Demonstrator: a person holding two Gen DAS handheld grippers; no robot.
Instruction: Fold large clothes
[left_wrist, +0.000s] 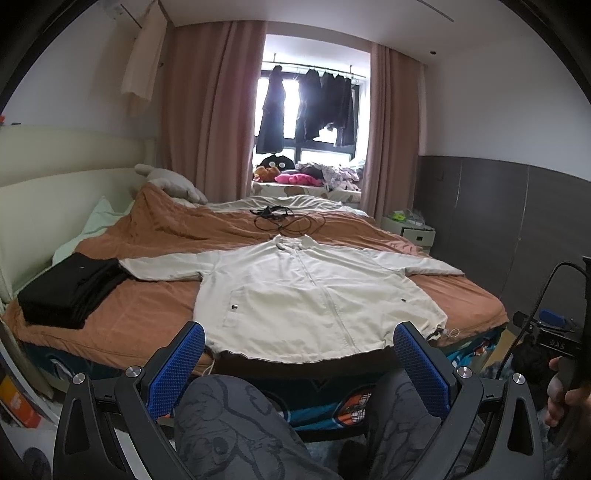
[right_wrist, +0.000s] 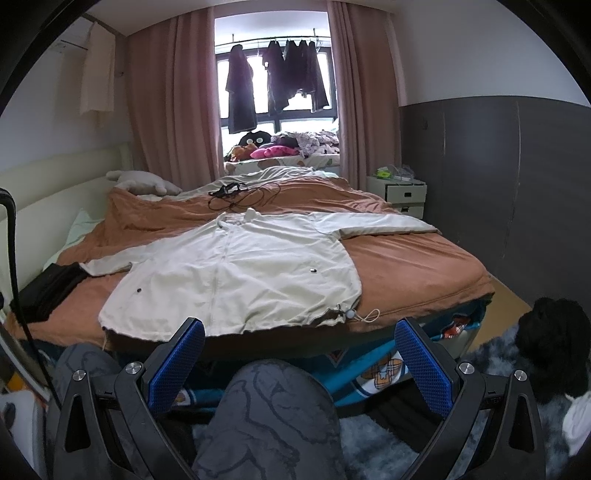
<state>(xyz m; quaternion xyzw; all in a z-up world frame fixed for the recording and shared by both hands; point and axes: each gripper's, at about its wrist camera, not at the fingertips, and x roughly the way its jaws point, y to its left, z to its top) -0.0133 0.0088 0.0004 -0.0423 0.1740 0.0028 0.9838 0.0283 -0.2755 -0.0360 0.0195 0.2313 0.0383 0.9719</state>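
Black folded clothes (left_wrist: 70, 290) touching jacket (left_wrist: 314, 295) sleeve; cable (left_wrist: 284, 219) beyond collar.

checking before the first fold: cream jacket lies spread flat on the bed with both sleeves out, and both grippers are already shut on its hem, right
Not quite. The cream jacket does lie flat, sleeves out, but the left gripper and right gripper are open and short of its hem, as both wrist views show.

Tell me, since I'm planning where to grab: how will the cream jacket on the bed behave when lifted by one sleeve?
The cream jacket lies flat and lightly wrinkled, so it is probably thin and floppy, and would likely drape and sag. Its hem drawstring may dangle. Spread wide over the orange duvet, it probably drags rather than slides cleanly.
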